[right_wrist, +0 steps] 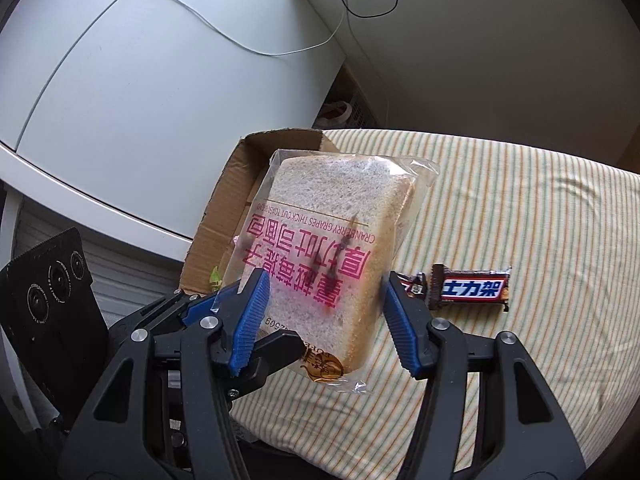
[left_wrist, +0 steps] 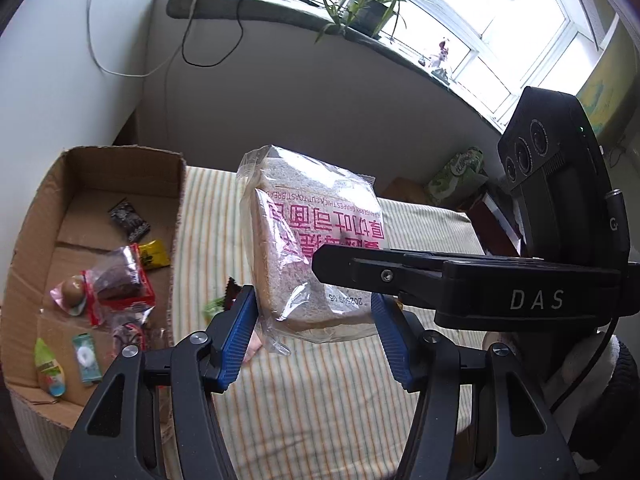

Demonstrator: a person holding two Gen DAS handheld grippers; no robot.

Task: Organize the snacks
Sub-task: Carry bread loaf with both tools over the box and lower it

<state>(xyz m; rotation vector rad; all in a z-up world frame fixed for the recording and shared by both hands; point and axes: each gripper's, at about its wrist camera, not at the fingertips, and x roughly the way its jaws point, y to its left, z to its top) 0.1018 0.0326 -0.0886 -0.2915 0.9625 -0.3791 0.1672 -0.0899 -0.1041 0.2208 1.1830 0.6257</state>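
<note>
A clear bag of toast bread (left_wrist: 296, 248) with pink lettering is held up above the striped cloth. My left gripper (left_wrist: 314, 320) has its blue pads on both sides of the bag's lower end. My right gripper (right_wrist: 324, 308) also closes its blue pads on the bread bag (right_wrist: 332, 248); its black finger (left_wrist: 360, 272) crosses the bag from the right in the left wrist view. A cardboard box (left_wrist: 88, 168) at the left holds several wrapped snacks (left_wrist: 120, 284). A Snickers bar (right_wrist: 472, 288) lies on the cloth to the right.
The striped cloth (right_wrist: 520, 200) covers the work surface. Small wrappers (left_wrist: 224, 300) lie beside the box, partly hidden by my left finger. A white cabinet (right_wrist: 140, 100) stands behind the box. A windowsill with plants (left_wrist: 368, 4) and cables runs along the back.
</note>
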